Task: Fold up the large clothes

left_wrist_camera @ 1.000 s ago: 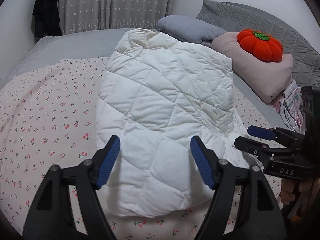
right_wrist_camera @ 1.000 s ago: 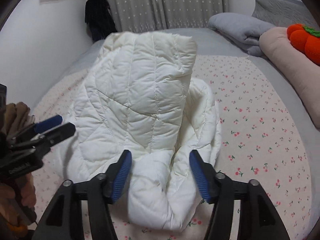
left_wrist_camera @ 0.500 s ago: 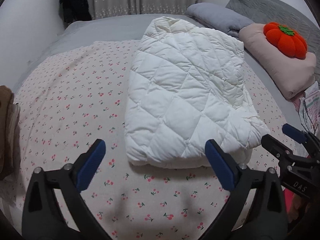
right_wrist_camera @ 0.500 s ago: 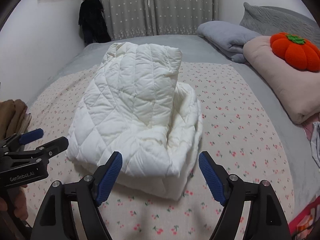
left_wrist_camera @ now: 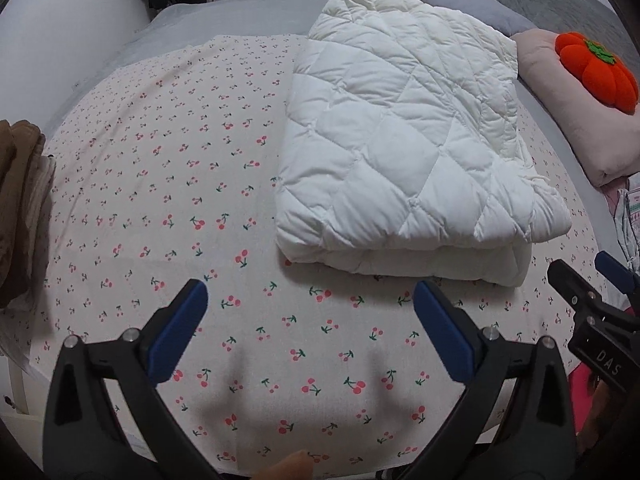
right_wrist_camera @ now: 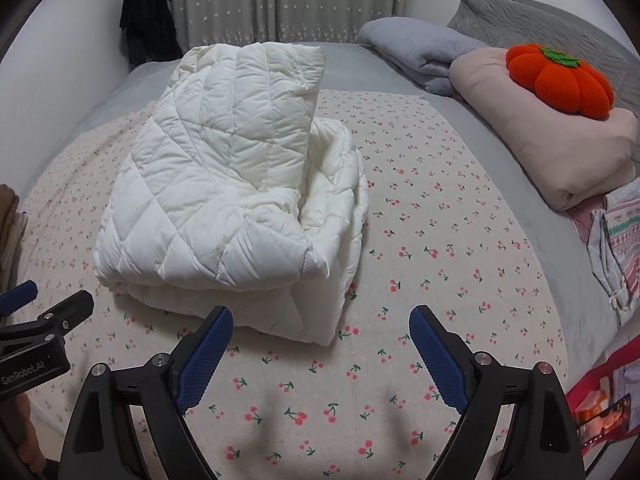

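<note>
A white quilted padded jacket (left_wrist_camera: 400, 152) lies folded in a thick stack on the cherry-print sheet (left_wrist_camera: 160, 200); it also shows in the right wrist view (right_wrist_camera: 224, 208). My left gripper (left_wrist_camera: 310, 320) is open and empty, above the sheet in front of the jacket's near edge. My right gripper (right_wrist_camera: 320, 344) is open and empty, just in front of the jacket's near right corner. Each gripper shows at the edge of the other's view: the right one (left_wrist_camera: 592, 304), the left one (right_wrist_camera: 44, 312).
A pink pillow (right_wrist_camera: 560, 152) with an orange pumpkin cushion (right_wrist_camera: 560, 80) lies at the right, a grey blanket (right_wrist_camera: 416, 48) behind it. Brown folded clothes (left_wrist_camera: 16, 208) sit at the left bed edge. Patterned clothes (right_wrist_camera: 616, 240) lie at the right edge. Curtains and a dark hanging garment (right_wrist_camera: 148, 20) are at the back.
Both grippers have drawn back from the jacket toward the near bed edge and opened wider. The jacket stays folded on the sheet, now farther from both grippers.
</note>
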`<state>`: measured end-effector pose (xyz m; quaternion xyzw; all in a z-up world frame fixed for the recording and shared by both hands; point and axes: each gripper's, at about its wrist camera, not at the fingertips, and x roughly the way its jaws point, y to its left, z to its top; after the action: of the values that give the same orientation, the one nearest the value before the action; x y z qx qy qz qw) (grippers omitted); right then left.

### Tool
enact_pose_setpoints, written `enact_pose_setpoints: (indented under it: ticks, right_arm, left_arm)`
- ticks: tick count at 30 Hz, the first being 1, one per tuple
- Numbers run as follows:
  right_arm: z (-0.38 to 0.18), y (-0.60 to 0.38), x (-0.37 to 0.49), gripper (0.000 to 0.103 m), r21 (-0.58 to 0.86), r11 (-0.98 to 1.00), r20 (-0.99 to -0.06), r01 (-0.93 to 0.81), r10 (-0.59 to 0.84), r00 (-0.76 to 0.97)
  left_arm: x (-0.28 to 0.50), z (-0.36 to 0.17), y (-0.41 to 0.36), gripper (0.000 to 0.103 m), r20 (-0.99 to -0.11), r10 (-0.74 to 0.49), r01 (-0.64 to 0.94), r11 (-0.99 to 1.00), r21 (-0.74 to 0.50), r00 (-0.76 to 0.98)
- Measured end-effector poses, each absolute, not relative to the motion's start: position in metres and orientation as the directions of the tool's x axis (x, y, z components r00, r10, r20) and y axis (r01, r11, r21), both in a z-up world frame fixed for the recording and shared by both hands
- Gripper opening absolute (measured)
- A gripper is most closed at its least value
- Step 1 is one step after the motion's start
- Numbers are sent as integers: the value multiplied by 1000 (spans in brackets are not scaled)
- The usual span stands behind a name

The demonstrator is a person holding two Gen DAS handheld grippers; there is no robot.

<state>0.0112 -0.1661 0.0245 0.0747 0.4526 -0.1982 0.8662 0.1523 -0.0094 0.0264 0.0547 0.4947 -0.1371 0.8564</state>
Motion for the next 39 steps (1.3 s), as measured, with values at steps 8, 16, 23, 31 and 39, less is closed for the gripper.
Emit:
enact_pose_setpoints:
  ticks: [8, 16, 23, 31, 39]
  right_arm:
    - [25, -168, 10, 92, -46, 905, -812, 423, -281, 512]
    - [30, -166, 7, 92, -74, 902, -789, 425, -314, 529]
    - [32, -165, 6, 92, -70, 905, -780, 419, -312, 543]
    - [32, -165, 5, 92, -68, 909, -777, 412, -307, 549]
    - [32, -167, 5, 92, -65, 913, -777, 402, -299, 554]
  left_arm:
    - [144, 24, -7, 102, -856, -190, 303, 952, -41, 482]
    - [143, 31, -3, 102, -833, -200, 299, 953, -44, 515]
    - [141, 31, -6, 102, -832, -199, 309, 950, -35, 517]
    - [140, 31, -7, 102, -831, -201, 318, 948, -31, 519]
    - [140, 29, -9, 102, -834, -199, 320, 947, -28, 515]
